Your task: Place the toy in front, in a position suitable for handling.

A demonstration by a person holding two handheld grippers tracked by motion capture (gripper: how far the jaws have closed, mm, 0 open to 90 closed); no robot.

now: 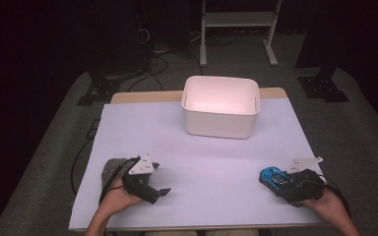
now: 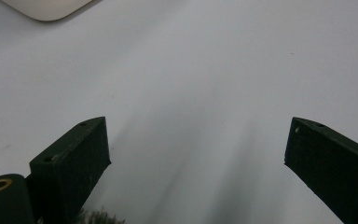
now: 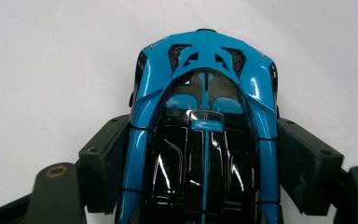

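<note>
A blue and black toy car [image 1: 270, 176] lies on the pale table sheet [image 1: 202, 147] at the front right. My right gripper [image 1: 276, 181] is shut on it; in the right gripper view both jaws press against the sides of the car [image 3: 205, 79], whose far end sticks out past the right gripper [image 3: 204, 140]. At the front left my left gripper [image 1: 158, 186] rests low over the sheet, and the left gripper [image 2: 198, 140] has open jaws with bare sheet between them. A grey lumpy object [image 1: 112, 168] lies just behind that hand.
A white rectangular bin [image 1: 219, 125] stands empty at the back middle of the table, and its corner [image 2: 46, 7] appears at the top left of the left gripper view. A metal stand and cables occupy the dark floor beyond the table.
</note>
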